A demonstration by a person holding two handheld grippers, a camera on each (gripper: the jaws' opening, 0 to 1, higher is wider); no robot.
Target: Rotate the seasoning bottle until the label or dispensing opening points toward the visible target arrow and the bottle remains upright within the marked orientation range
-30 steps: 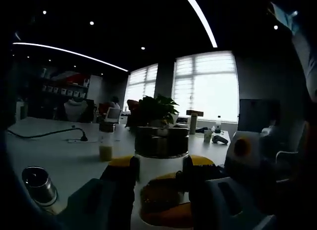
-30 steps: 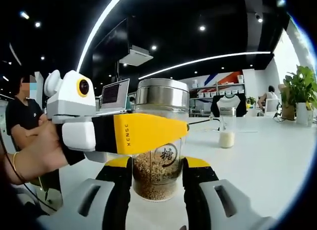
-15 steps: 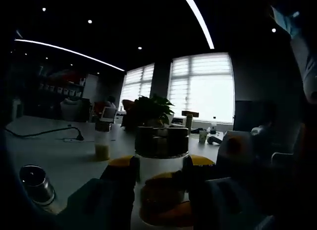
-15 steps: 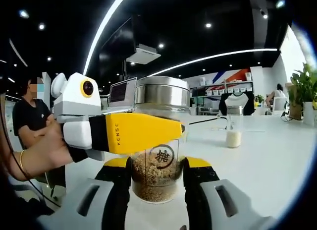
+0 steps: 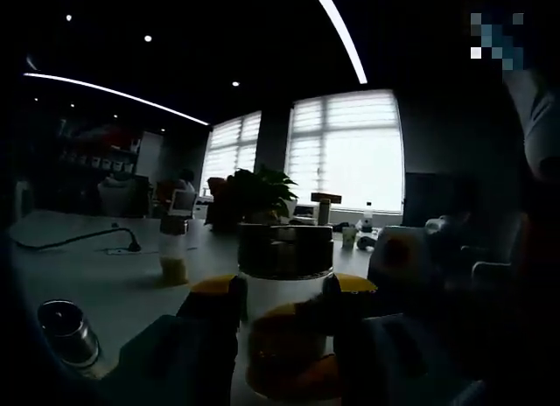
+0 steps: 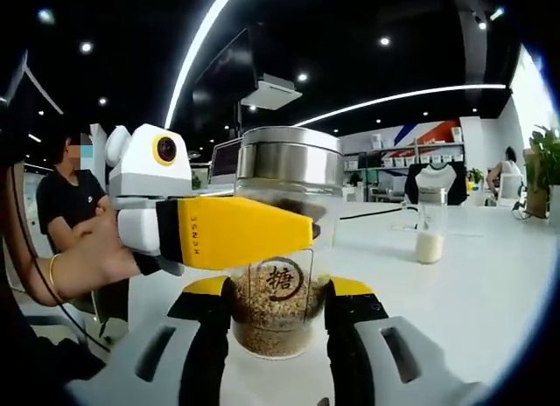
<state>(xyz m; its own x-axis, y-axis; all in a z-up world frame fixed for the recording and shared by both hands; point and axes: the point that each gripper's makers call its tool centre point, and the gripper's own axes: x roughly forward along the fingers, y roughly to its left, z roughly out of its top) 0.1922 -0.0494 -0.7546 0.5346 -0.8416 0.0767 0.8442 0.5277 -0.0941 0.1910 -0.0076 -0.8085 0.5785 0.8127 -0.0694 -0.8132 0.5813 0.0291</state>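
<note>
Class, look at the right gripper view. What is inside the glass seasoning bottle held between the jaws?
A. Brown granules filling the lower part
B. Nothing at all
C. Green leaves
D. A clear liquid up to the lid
A: the seasoning bottle shows brown granules in its lower part, behind a round label, below its metal lid.

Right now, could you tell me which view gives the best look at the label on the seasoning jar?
The right gripper view: the jar is brightly lit there, and its round label faces the camera above the brown grains. The left gripper view shows the same jar dark against the windows, with no label readable.
</note>
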